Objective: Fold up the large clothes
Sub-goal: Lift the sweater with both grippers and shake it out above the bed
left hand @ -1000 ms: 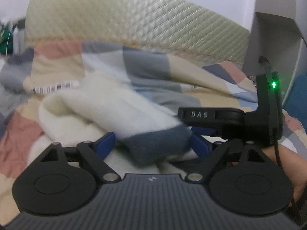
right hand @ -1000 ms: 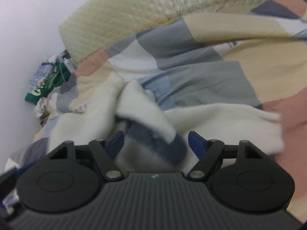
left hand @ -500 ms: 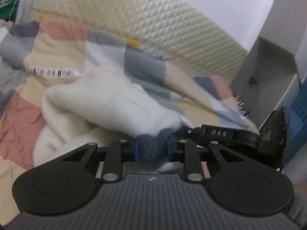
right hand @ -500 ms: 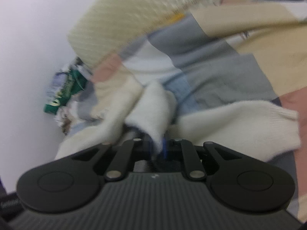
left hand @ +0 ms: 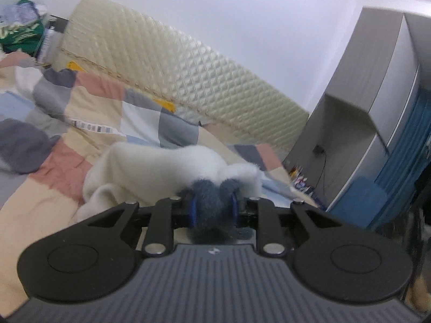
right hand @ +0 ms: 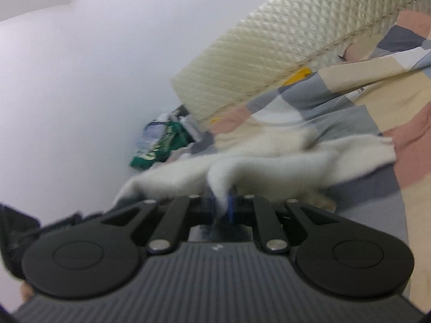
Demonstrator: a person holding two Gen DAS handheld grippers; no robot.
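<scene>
Both grippers (left hand: 212, 210) (right hand: 223, 207) clamp the sweater (left hand: 161, 167), near level

Black left gripper (left hand: 212, 210) linkages (blue pads, silver screws).

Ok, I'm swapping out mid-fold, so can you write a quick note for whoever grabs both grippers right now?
Left gripper: shut on the sweater's grey-blue cuff.
Right gripper: shut on a cream fold of the sweater.
Sweater: bunched on the patchwork bedspread, the gripped parts lifted.
Done: both grips taken.
Left: lay it flat, then make the folds; none shows yet.
</scene>
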